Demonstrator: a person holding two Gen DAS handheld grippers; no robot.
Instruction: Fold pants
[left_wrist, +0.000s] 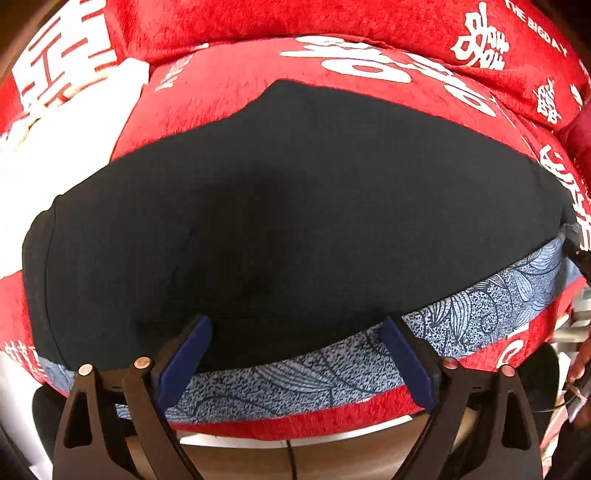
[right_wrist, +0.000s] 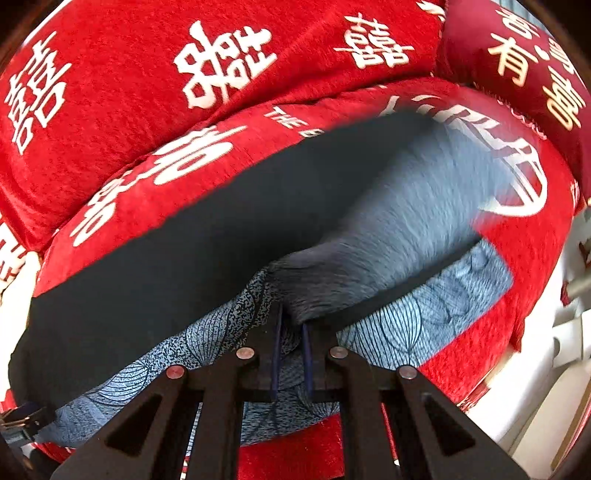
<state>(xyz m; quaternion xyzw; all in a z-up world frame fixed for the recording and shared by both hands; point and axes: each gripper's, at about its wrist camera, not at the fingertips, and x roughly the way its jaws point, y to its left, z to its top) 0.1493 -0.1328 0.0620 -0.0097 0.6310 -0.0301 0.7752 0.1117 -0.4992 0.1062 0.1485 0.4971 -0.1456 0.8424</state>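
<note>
Dark navy pants (left_wrist: 295, 206) lie spread on a red cushion; their waistband (left_wrist: 480, 306) is light blue with a leaf print. My left gripper (left_wrist: 295, 332) is open, its blue pads on either side of the waistband edge, holding nothing. In the right wrist view the pants (right_wrist: 166, 258) lie across the cushion and my right gripper (right_wrist: 291, 325) is shut on the waistband (right_wrist: 424, 317), lifting a blurred fold of cloth (right_wrist: 406, 221) up and over.
The red cushion (left_wrist: 351, 70) with white characters fills the background, with a back pillow (right_wrist: 221, 55) behind and a darker red pillow (right_wrist: 517, 55) at right. White furniture (right_wrist: 554, 387) stands beyond the right edge.
</note>
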